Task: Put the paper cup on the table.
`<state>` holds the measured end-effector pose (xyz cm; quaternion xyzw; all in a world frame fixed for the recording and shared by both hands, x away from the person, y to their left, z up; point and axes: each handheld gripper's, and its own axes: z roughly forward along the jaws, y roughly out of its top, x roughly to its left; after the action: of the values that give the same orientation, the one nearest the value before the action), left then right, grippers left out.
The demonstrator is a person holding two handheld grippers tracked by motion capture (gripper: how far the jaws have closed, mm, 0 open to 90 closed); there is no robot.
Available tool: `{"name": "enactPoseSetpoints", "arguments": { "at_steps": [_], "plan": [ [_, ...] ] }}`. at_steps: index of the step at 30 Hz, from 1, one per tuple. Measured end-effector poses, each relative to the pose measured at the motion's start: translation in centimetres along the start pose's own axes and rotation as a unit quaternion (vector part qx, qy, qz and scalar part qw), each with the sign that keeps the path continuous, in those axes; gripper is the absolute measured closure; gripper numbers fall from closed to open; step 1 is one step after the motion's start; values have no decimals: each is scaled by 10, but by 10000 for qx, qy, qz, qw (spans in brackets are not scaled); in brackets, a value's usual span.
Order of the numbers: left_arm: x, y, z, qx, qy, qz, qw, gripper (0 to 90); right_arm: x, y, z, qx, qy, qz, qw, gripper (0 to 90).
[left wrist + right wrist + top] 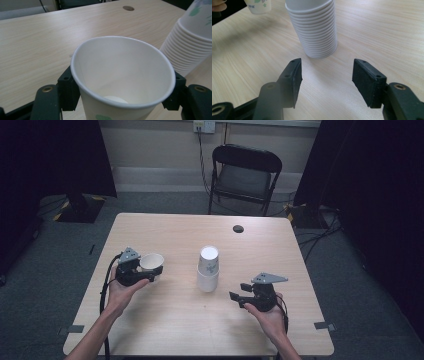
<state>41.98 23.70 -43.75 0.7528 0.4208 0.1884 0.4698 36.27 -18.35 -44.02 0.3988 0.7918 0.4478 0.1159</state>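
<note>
The stack of paper cups (pixel 208 269) stands at the centre of the surface (pixel 165 227), the one obstacle between the two hands. Bare wood lies open across the upper half of the frame and along the lower edge.

Recording lab or studio: dark curtains (pixel 55 155) flanking bare wooden counter (pixel 165 227), grey carpet floor (pixel 60 255), tape marks, trailing cables (pixel 320 237), lone folding chair (pixel 244 177) by plain wall with socket (pixel 204 125).
</note>
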Motion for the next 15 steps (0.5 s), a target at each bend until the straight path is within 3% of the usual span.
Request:
{"name": "enactPoseSetpoints", "arguments": {
  "at_steps": [8, 11, 15],
  "plan": [
    [11, -8, 15, 99, 112, -54, 9999, 317, -8, -7, 7, 132, -122, -20, 9998, 381],
    [10, -12, 22, 261, 118, 96, 9995, 317, -13, -9, 8, 158, -204, 7, 9997, 370],
    [11, -14, 25, 231, 159, 118, 9995, 315, -20, -13, 7, 127, -307, 70, 9994, 366]
  ]
}}
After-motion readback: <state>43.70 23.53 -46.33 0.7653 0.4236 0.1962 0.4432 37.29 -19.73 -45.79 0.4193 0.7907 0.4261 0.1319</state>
